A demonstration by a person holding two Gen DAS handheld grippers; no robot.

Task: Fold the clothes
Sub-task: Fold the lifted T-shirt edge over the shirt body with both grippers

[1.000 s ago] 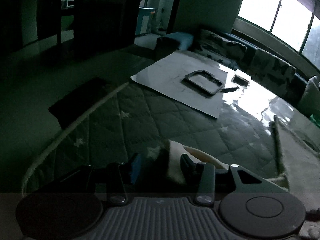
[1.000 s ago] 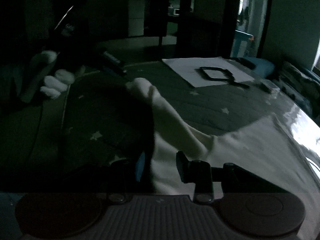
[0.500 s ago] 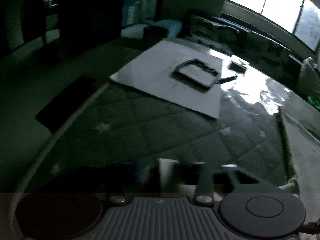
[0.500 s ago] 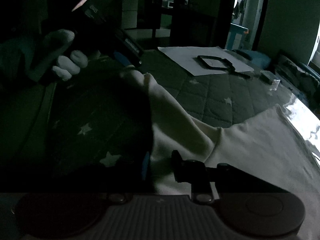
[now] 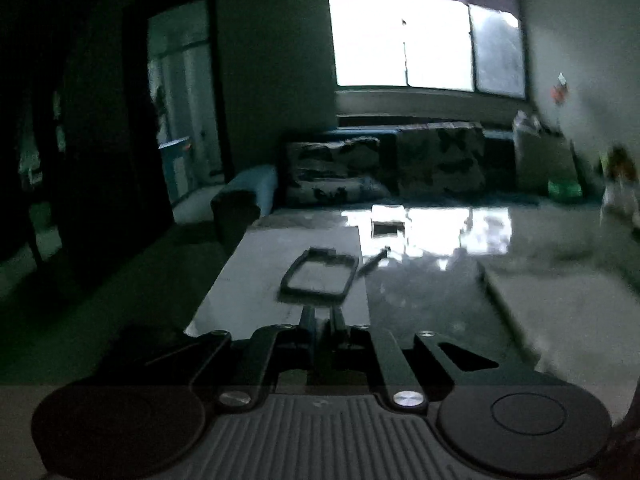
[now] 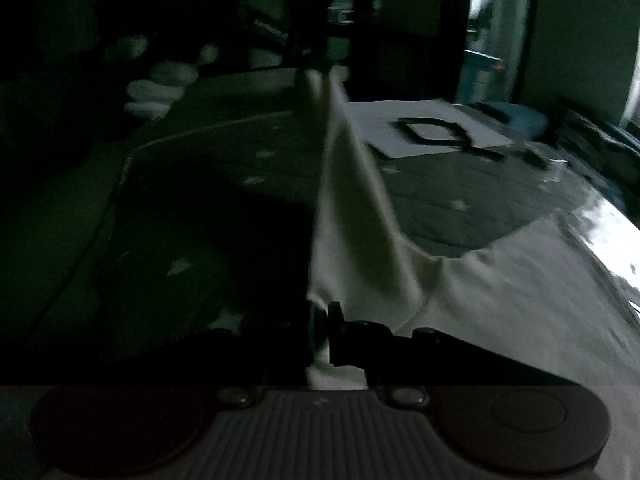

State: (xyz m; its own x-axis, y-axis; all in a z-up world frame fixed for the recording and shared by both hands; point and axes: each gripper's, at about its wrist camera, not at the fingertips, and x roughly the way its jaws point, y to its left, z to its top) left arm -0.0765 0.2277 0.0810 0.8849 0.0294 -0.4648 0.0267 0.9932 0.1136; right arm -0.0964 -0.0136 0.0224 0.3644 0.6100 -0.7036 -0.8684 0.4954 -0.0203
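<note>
Right wrist view: right claw [image 6: 323, 320] pinches the cream garment [image 6: 500, 292] at its sleeve, stretched to the left claw [image 6: 316, 70], pressed together on the cuff. Body lies flat on the quilted mat [image 6: 224, 184]; folding has barely begun.

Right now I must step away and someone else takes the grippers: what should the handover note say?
Right gripper: shut on the cream garment, at the base of its sleeve.
Left gripper: shut; in the right wrist view it pinches the sleeve's far end, pulled taut above the quilted mat.
Done: sleeve gripped at both ends.
Left: lay the sleeve over the body, then finish folding.
</note>
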